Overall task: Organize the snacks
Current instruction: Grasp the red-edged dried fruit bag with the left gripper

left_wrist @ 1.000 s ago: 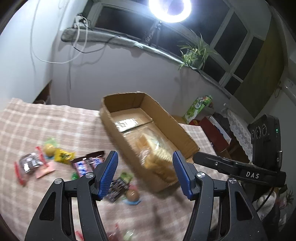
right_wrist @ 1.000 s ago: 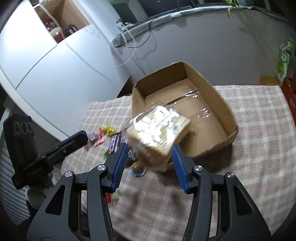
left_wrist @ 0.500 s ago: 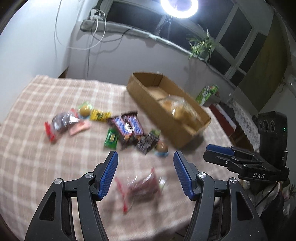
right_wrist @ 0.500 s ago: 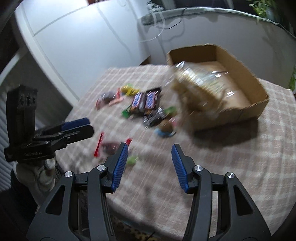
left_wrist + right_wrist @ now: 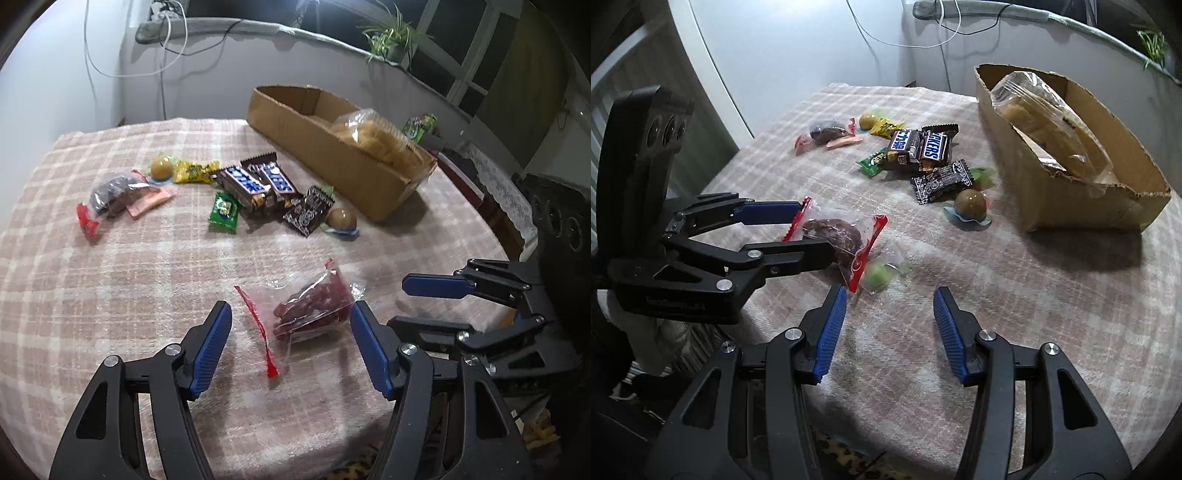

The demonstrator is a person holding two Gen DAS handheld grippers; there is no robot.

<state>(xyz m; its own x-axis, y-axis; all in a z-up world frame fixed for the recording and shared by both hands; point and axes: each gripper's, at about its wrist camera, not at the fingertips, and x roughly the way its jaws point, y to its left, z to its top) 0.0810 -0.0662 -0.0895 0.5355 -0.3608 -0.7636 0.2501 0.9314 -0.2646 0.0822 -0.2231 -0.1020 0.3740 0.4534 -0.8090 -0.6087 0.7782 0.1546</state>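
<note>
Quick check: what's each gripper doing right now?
Left gripper: open, empty, around the clear bag of dark red snacks.
Right gripper: open, holding nothing.

Cool, dim indoor light is falling from above. The cardboard box [image 5: 1071, 177] is casting a dark shadow across the worktop [image 5: 1015, 314] at the frame's right. Fisheye distortion is bending and darkening the edges; slight blur is softening nearby wrappers.

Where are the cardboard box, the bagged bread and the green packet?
cardboard box [image 5: 325, 155], left wrist view, long outer wall.
bagged bread [image 5: 1049, 110], right wrist view, middle of bag.
green packet [image 5: 223, 208], left wrist view, wrapper face.
</note>
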